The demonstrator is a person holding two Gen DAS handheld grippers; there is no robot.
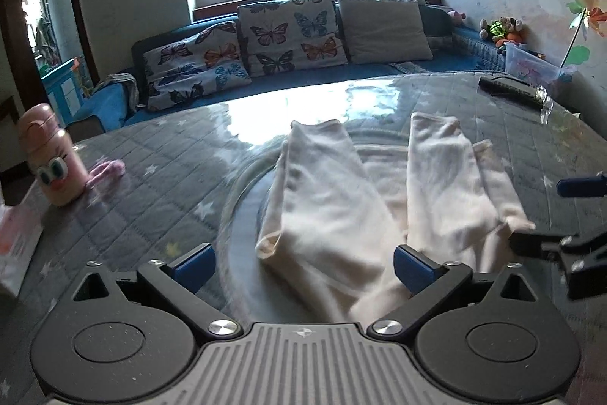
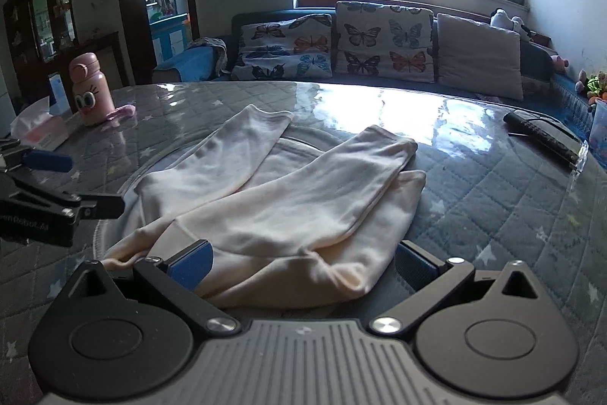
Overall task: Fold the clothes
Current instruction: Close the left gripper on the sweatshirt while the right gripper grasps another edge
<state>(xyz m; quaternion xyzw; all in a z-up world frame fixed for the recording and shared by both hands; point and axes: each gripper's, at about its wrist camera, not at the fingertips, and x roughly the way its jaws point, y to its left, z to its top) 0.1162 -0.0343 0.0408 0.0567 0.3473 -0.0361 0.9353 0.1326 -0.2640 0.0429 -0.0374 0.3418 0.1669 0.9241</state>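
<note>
Between my left gripper (image 1: 303, 262) jaws, spread wide: cream garment (image 1: 341, 200), ungripped, flat on table (image 1: 159, 154). My right gripper (image 2: 303, 264) wide, straddling hem. Bottle (image 1: 51, 158) far left, well apart.

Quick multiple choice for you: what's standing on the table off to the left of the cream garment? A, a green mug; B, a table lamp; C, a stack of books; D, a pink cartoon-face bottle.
D: a pink bottle with a cartoon face stands upright on the quilted table, left of the cream garment, with a tissue box near it.
</note>
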